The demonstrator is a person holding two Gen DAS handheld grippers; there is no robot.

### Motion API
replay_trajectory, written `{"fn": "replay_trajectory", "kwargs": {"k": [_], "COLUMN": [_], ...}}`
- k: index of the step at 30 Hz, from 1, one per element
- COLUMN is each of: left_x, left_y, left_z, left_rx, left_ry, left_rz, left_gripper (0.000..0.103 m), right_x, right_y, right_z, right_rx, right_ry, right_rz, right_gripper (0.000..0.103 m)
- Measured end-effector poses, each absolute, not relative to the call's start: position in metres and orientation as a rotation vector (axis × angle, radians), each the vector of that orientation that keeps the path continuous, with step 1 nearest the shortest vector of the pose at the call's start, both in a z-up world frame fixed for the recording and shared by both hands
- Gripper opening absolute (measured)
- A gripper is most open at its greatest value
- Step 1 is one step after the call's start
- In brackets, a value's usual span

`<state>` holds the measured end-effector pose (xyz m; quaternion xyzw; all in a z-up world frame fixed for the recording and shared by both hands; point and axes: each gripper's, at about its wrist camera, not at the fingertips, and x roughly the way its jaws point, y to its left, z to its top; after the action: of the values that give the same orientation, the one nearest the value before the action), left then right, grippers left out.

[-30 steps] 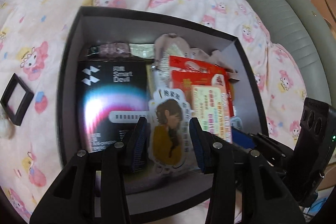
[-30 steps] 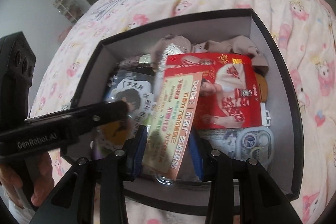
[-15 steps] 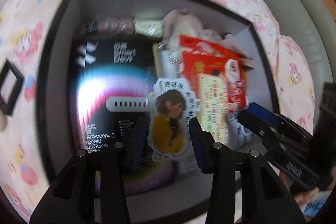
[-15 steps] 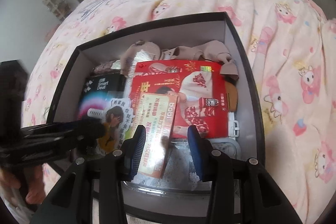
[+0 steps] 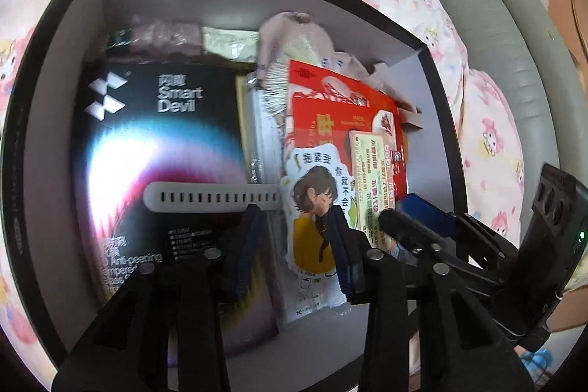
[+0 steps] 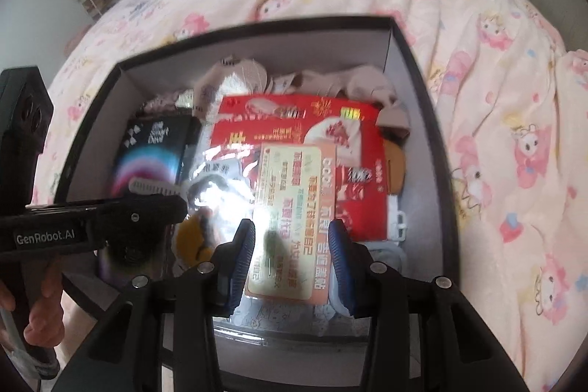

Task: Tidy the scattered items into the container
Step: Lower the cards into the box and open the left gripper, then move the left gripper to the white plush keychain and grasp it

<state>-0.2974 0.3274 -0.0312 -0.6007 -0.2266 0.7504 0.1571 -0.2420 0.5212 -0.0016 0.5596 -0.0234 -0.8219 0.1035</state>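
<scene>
While both grippers hang over the black box (image 6: pixel 419 68) on the pink bedspread (image 6: pixel 496 98), the left gripper (image 5: pixel 294 245) has been closing around a cartoon sticker card (image 5: pixel 316 208), pads probably not pinching it. The right gripper (image 6: pixel 290 256) stands spread over a yellow leaflet (image 6: pixel 294 208), near the box's front wall.

Pink cartoon-print bed cover (image 6: pixel 496 68), dark open box (image 6: pixel 422 90) directly on it

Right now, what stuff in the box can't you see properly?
- Cartoon card: washed out by glare, right wrist view.
- Clear plastic case: mostly under the green leaflet and right tool.
- Black box: its lower text is blurred and covered by the left tool.
</scene>
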Motion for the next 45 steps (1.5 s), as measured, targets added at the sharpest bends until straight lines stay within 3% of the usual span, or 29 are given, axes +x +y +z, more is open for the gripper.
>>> {"fn": "replay_trajectory", "kwargs": {"k": [6, 9, 13, 18, 24, 34, 45], "left_x": [-0.292, -0.281, -0.268, -0.242, -0.226, -0.180, -0.158], "left_y": [0.327, 0.328, 0.334, 0.326, 0.322, 0.291, 0.230], "left_z": [-0.024, -0.013, 0.009, 0.049, 0.057, 0.072, 0.065], "left_rx": [-1.650, -1.635, -1.565, -1.418, -1.383, -1.334, -1.344], "left_ry": [-0.671, -0.582, -0.442, -0.324, -0.349, -0.334, -0.471], "left_rz": [2.158, 2.243, 2.341, 2.469, 2.472, 2.540, 2.641], "left_gripper": [0.036, 0.036, 0.053, 0.055, 0.062, 0.064, 0.064], "right_x": [-0.237, -0.233, -0.225, -0.205, -0.183, -0.152, -0.156], "right_y": [0.519, 0.519, 0.519, 0.507, 0.491, 0.441, 0.386], "right_z": [-0.007, -0.003, 0.015, 0.045, 0.062, 0.066, 0.068], "right_rx": [1.698, 1.690, 1.655, 1.543, 1.473, 1.383, 1.297], "right_ry": [-0.065, -0.040, -0.063, -0.039, -0.034, 0.121, 0.191], "right_rz": [-2.401, -2.435, -2.488, -2.544, -2.563, -2.510, -2.435], "right_gripper": [0.039, 0.039, 0.042, 0.052, 0.052, 0.053, 0.053]}}
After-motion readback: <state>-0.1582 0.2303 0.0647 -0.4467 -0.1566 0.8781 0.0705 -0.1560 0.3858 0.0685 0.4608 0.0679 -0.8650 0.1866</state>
